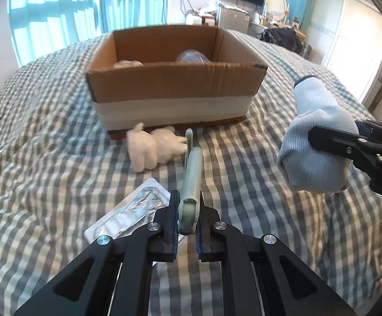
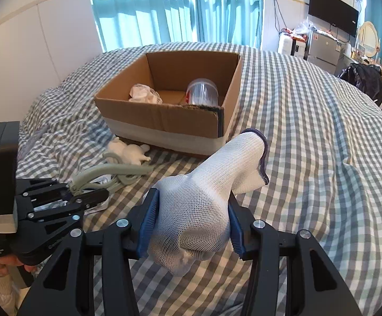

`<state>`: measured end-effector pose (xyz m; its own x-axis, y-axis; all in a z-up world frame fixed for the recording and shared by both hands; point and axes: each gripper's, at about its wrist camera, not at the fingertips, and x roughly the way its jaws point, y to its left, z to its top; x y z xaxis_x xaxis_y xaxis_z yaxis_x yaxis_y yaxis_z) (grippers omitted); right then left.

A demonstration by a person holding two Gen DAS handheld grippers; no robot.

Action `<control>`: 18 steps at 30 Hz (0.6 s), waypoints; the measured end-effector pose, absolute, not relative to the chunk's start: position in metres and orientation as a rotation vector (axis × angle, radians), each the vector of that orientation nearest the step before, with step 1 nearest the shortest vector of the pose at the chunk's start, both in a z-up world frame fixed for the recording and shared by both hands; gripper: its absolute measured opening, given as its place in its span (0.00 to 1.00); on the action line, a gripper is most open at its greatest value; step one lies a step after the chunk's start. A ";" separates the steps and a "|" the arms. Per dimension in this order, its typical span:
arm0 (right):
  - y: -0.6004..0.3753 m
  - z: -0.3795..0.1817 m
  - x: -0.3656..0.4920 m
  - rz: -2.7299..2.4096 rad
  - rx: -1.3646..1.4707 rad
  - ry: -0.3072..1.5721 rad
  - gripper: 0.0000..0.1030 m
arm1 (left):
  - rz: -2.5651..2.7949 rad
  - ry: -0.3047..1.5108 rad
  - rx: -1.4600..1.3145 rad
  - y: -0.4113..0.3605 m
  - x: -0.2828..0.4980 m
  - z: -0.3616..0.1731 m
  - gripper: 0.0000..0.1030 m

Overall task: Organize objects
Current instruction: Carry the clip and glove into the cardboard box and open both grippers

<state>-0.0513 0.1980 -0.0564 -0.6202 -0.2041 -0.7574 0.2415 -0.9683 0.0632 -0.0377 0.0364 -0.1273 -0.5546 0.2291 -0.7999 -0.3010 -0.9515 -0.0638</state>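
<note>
Box (image 2: 164,121) sits open on the checked bed (image 2: 309,144), clear jar (image 2: 202,92) and white wad (image 2: 144,93) inside. Right gripper (image 2: 191,216) clamps a white knit glove (image 2: 204,184) above the bed, near the box. Left gripper (image 1: 188,218) pinches a pale green handled tool (image 1: 192,173), white toy (image 1: 151,147) just beyond its tip.

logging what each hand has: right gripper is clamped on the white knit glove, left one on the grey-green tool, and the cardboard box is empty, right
Not quite: the cardboard box is not empty. The right wrist view shows a crumpled white item and a clear plastic container inside. The right gripper does clamp the white knit glove, and the left gripper the grey-green tool.
</note>
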 end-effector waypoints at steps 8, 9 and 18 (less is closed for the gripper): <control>0.187 -0.028 -0.035 -2.645 1.126 0.090 0.47 | 2.634 0.078 -1.161 0.019 -0.025 -0.077 0.09; 0.186 -0.022 -0.032 -2.651 1.106 0.095 0.47 | 2.647 0.074 -1.143 0.019 -0.023 -0.074 0.09; 0.176 0.025 -0.021 -2.696 0.939 0.153 0.47 | 2.766 0.044 -0.939 0.016 -0.020 -0.025 0.09</control>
